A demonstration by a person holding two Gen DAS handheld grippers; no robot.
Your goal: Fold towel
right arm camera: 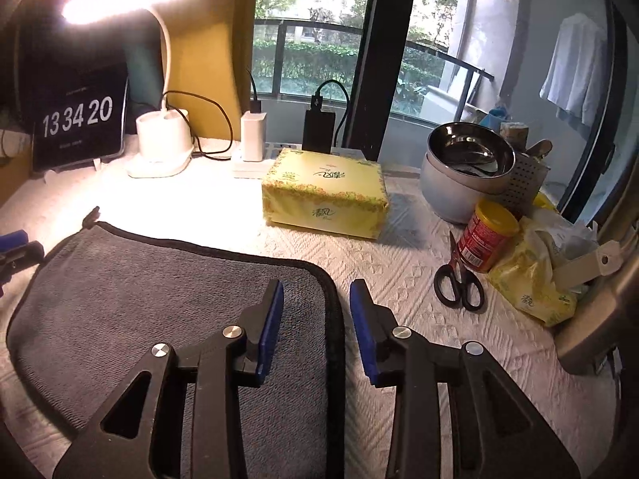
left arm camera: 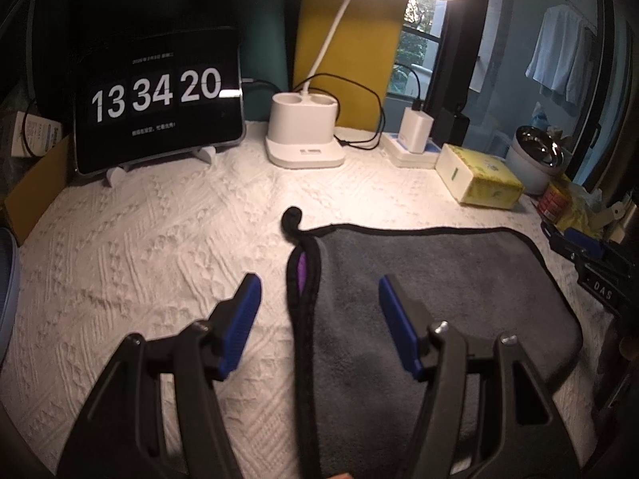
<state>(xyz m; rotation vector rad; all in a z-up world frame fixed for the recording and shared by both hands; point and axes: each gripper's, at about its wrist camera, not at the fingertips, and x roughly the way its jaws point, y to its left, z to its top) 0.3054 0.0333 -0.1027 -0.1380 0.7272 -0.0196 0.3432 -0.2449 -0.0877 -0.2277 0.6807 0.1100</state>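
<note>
Risking a partial pinch at the left edge: towel (left arm camera: 439,299) already doubled, purple inner face (left arm camera: 302,275) peeping out between two black-bound layers at frame centre of the left wrist view. Closing on the top layer alone likely to peel the fold open rather than carry it. Hanging loop (left arm camera: 291,217) curled just beyond the far left corner; liable to snag a fingertip. Textured white cloth on the table (left arm camera: 159,239) lying directly beneath; too deep a bite apt to gather it along with the towel.

Left gripper (left arm camera: 319,291): jaws wide, nothing held, straddling the towel's left edge, left pad (left arm camera: 241,319) over bare table cloth, right pad (left arm camera: 399,327) over grey pile. Contact with the towel not determinable from this view.

Right gripper (right arm camera: 316,311): jaws moderately wide, nothing held, straddling the towel's right edge at lower centre of the right wrist view, one pad over grey pile, the other over table cloth. Height above the towel not determinable.

Scissors (right arm camera: 459,279), red tin (right arm camera: 485,239) and yellow tissue pack (right arm camera: 325,195) standing apart from the towel at right and centre of frame; a wide sweep of the right gripper liable to strike them.
</note>
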